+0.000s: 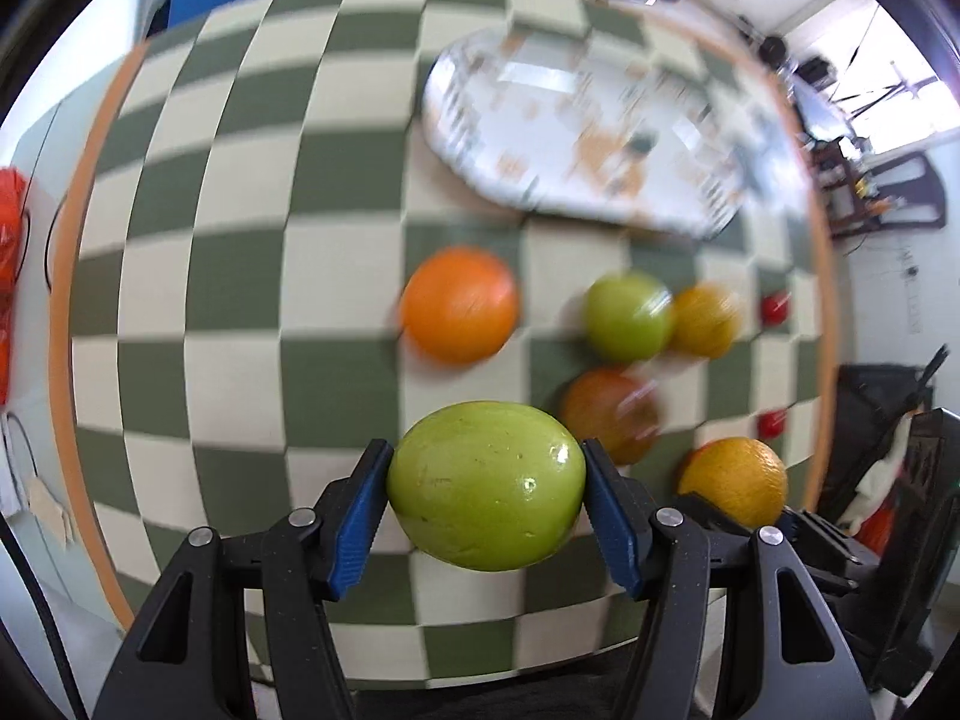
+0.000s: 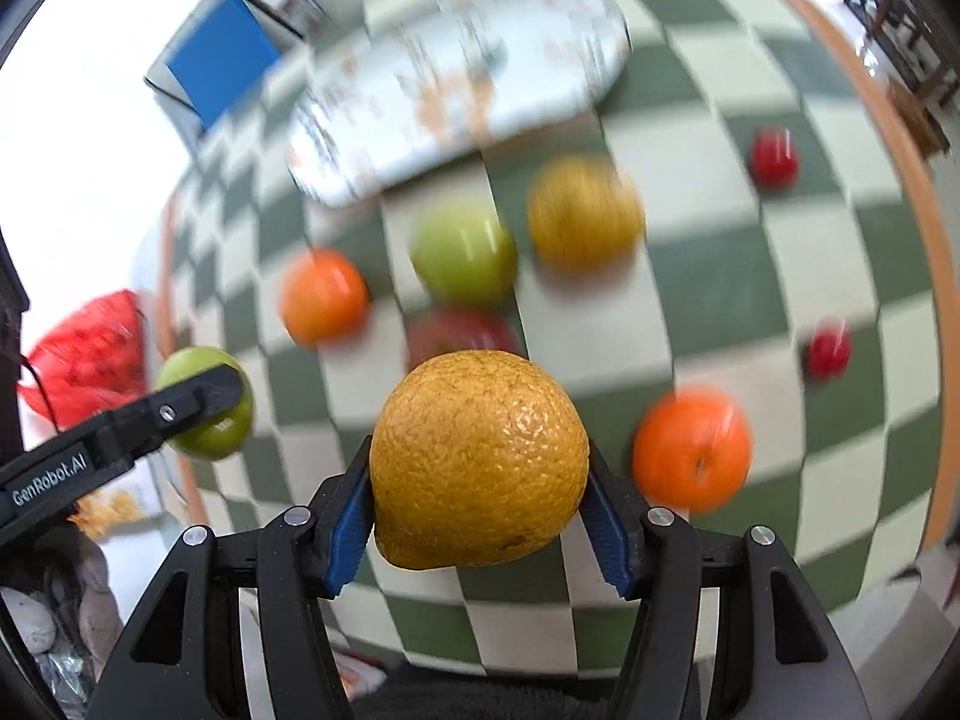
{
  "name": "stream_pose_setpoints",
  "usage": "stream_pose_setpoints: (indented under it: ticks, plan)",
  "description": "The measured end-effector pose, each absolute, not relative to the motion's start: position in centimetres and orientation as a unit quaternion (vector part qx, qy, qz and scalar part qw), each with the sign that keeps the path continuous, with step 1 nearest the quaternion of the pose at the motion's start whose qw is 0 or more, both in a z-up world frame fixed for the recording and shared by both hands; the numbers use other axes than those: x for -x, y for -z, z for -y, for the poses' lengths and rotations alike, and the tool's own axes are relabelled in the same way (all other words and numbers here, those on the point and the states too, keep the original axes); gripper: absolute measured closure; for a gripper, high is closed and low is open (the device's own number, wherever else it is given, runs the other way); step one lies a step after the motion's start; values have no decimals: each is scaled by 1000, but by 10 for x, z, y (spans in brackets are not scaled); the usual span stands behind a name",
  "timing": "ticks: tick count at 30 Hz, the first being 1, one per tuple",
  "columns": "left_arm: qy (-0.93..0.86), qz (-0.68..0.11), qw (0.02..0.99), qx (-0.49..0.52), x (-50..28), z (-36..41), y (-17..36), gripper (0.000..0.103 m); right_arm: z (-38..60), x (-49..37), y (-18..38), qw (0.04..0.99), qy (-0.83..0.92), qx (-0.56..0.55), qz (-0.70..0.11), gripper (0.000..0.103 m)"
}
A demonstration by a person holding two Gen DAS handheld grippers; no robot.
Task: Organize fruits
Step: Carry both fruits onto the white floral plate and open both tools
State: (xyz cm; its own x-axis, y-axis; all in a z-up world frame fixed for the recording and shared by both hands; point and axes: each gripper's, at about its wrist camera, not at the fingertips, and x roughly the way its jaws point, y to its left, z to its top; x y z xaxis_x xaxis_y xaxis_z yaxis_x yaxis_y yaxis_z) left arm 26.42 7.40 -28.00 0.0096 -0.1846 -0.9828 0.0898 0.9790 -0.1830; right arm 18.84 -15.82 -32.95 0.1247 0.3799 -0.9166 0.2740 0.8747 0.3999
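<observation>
Green apple point(image 1: 486, 485) sits squeezed tight in the left gripper point(image 1: 486, 495); the right gripper point(image 2: 478, 501) squeezes a yellow orange point(image 2: 478, 459).

- A green-and-cream checked pattern is shown on the tablecloth point(image 1: 252, 276).
- Beside the white, orange-flecked plate point(image 1: 600, 120), an orange fruit point(image 1: 459, 303) and green apple point(image 1: 627, 317) are seen.

A round table point(image 1: 84, 252) with an orange rim is wearing a green-and-cream checked cloth point(image 1: 252, 276). Daylight is pouring through a window point(image 1: 900, 96) at the upper right of the left wrist view, washing out the pale walls. A blue panel point(image 2: 222, 66) is standing beyond the table's far edge, and a red mesh bag point(image 2: 90, 354) is lying off its side.
</observation>
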Motion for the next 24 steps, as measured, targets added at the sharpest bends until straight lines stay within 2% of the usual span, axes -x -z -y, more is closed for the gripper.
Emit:
stream_pose_setpoints:
  ticks: [3, 7, 14, 20, 24]
  plan:
    - [101, -680, 725, 41, -296, -34, 262, 43, 182, -235, 305, 729, -41, -244, -638, 39]
    - [84, -669, 738, 28, -362, 0, 259, 43, 206, -309, 305, 738, -40, -233, -631, 39]
    - [59, -701, 708, 52, -459, 20, 313, 43, 196, -430, 363, 735, -61, -184, -649, 39]
    - [54, -745, 658, 95, -503, 23, 366, 43, 187, -465, 404, 720, -83, -158, -670, 39]
    - [42, -754, 649, 96, -510, 23, 381, 43, 185, -478, 419, 715, -90, -145, -678, 39]
